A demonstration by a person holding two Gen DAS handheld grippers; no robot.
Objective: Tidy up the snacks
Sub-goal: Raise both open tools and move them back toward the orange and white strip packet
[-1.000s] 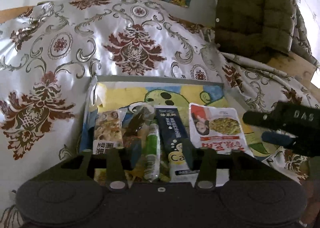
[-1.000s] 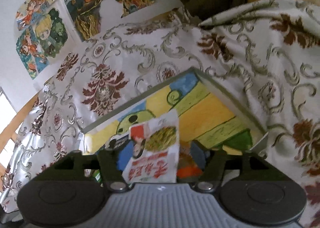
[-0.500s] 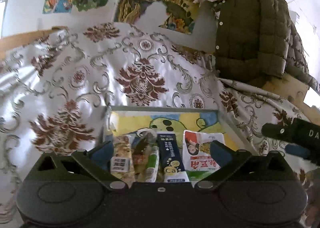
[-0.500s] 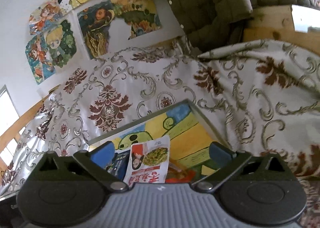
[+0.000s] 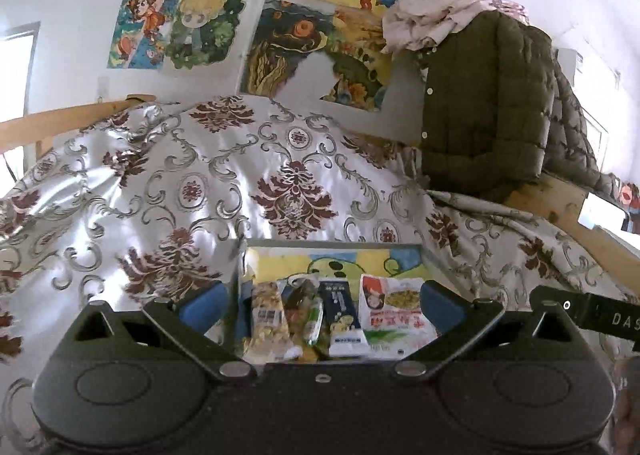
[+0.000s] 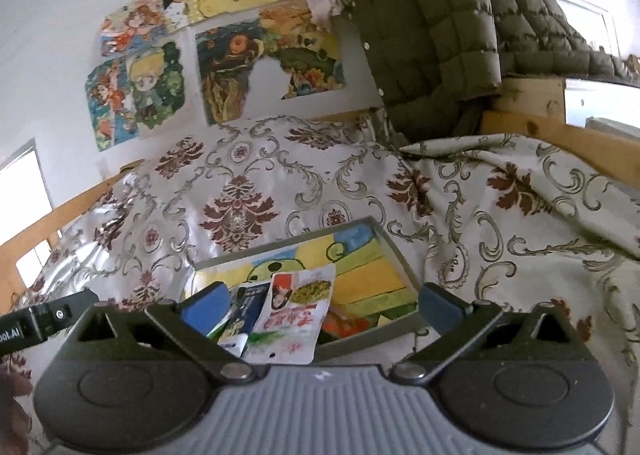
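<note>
We are holding our left gripper (image 5: 320, 305) and right gripper (image 6: 320, 305) wide apart, having just opened them, empty, the snack tray (image 5: 332, 244) lying at twelve o'clock.

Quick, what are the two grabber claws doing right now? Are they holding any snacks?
Left gripper: open after just spreading its jaws, holding nothing; the snacks lie in the tray.
Right gripper: open, jaws just spread too, holding nothing.

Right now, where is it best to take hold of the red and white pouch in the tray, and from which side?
Probably by the near edge of the pouch, coming from the front with the jaws turned flat. The pouch lies flat, its left side rests on the dark blue packet, and its near end hangs over the tray wall.
</note>
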